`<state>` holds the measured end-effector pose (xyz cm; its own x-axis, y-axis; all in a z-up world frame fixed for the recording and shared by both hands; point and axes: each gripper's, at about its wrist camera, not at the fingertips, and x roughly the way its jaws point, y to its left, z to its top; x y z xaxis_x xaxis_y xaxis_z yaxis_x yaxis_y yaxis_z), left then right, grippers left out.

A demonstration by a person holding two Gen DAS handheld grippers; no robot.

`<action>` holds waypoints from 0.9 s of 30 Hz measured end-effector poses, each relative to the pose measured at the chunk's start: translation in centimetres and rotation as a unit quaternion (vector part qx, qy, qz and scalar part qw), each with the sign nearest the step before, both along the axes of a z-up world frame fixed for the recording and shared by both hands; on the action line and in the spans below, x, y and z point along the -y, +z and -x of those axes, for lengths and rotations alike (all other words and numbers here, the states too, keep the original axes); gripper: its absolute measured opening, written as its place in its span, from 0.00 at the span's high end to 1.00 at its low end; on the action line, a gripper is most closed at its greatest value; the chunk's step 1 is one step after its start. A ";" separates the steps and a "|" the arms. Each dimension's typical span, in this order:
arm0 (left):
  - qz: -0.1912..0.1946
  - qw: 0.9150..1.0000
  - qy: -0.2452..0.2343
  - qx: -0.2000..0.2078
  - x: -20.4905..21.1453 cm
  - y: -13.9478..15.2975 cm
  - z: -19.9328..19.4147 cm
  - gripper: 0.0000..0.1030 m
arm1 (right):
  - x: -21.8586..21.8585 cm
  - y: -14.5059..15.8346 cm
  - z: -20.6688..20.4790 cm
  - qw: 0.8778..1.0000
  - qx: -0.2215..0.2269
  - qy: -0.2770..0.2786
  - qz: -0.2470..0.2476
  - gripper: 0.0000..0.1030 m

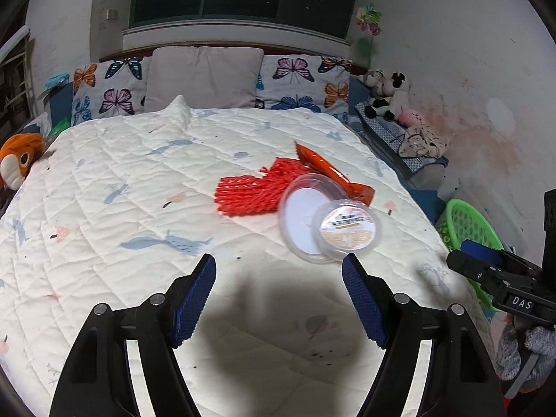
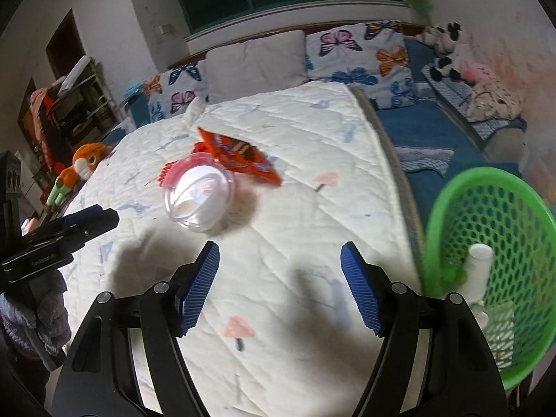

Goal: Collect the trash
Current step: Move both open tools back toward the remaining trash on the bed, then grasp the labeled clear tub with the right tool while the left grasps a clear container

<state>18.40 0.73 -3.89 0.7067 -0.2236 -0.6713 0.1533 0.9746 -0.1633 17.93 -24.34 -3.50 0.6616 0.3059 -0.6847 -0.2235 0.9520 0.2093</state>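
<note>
On the white quilt lie a clear plastic tub (image 1: 305, 215) (image 2: 198, 196), its labelled lid (image 1: 347, 231) leaning on it, a red foam net (image 1: 250, 189) (image 2: 168, 173) and an orange snack wrapper (image 1: 333, 173) (image 2: 239, 154). My left gripper (image 1: 279, 269) is open and empty, just in front of the tub. My right gripper (image 2: 279, 255) is open and empty over the quilt, to the right of the tub. A green basket (image 2: 493, 243) (image 1: 469, 222) beside the bed holds a white bottle (image 2: 477, 271).
The bed (image 1: 121, 191) has butterfly pillows (image 1: 107, 87) and a grey pillow (image 1: 205, 76) at its head. An orange plush toy (image 1: 21, 160) (image 2: 83, 163) lies at the left edge. More plush toys (image 1: 385, 93) sit by the right wall. A shelf (image 2: 69, 104) stands left.
</note>
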 end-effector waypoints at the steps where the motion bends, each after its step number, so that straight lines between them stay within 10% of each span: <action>1: 0.000 1.000 0.003 0.000 -0.2 -0.1 0.0 0.30 | -0.4 0.0 -0.1 1.000 -0.001 0.005 0.001 0.30; 27: 0.012 0.999 0.043 -0.025 -4.5 -1.9 -1.6 0.30 | -9.5 -1.9 -5.7 0.996 -0.023 0.082 0.026 0.29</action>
<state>20.02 5.19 -5.83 0.6897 -0.1797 -0.7014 0.0594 0.9795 -0.1925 23.59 -14.86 -5.43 0.5729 0.3693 -0.7317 -0.3672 0.9138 0.1736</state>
